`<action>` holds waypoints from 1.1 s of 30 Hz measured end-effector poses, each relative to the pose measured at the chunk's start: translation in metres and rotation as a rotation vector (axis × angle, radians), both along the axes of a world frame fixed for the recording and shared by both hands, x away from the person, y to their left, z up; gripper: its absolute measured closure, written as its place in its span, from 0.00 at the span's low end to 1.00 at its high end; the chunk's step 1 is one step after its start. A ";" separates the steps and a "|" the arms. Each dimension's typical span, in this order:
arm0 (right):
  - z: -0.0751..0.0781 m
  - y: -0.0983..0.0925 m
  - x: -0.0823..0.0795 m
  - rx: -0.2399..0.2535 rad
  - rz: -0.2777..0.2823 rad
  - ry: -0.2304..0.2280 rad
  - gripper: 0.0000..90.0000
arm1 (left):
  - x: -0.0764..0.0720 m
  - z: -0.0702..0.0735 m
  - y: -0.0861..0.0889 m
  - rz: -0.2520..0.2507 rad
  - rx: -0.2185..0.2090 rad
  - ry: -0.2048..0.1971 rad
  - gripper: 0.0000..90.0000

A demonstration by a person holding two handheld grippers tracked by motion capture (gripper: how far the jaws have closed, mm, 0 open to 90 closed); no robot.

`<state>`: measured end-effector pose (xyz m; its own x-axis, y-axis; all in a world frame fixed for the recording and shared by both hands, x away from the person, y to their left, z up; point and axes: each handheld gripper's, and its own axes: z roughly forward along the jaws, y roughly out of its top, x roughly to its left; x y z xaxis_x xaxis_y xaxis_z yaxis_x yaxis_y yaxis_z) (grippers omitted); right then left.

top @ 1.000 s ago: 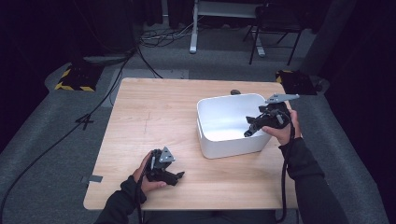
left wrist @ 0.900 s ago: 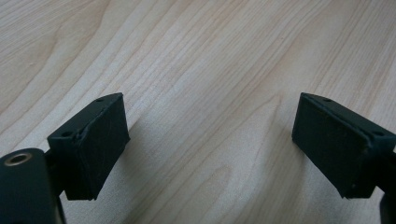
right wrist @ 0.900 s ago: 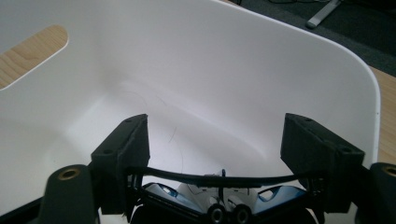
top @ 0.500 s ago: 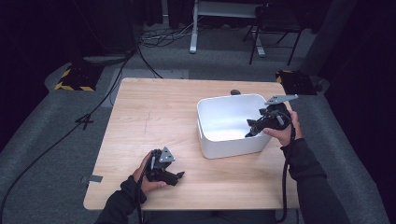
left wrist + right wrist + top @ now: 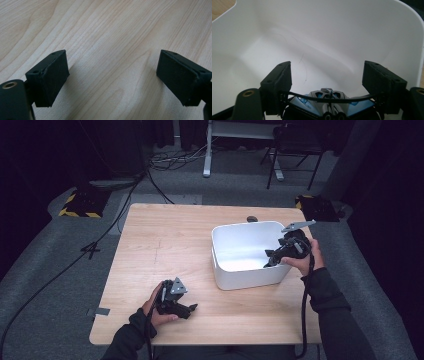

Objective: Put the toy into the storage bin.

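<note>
- Over the white bin [image 5: 245, 270], the right claw [image 5: 270, 262] hangs released, unmoved since a second ago, nothing between its jaws.
- Beneath the left claw [image 5: 192, 309], equally still and released, lies bare wooden table [image 5: 165, 240]; no pickup has begun.

The table [image 5: 175, 250] is brightly and evenly lit from above while the surroundings toward the frame edges fall dark; both close views are sharp, shadows soft.

I can read no text, label, brand or number anywhere. The only sign I see is the yellow and black hazard striping on a dark mat [image 5: 79, 202] on the floor beyond my table [image 5: 165, 240].
</note>
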<state>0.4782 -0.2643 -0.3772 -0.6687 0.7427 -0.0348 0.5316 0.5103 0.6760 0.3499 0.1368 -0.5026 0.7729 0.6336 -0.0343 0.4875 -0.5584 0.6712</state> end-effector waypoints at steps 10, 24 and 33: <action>0.002 0.003 0.000 -0.028 0.001 0.022 0.27 | 0.000 0.000 0.000 0.000 0.000 0.000 0.12; 0.002 -0.001 -0.001 -0.019 0.002 0.026 0.27 | 0.000 0.000 0.000 0.000 0.000 0.000 0.12; 0.002 -0.004 -0.005 0.008 -0.002 0.002 0.27 | 0.000 0.000 0.000 0.000 0.001 0.000 0.12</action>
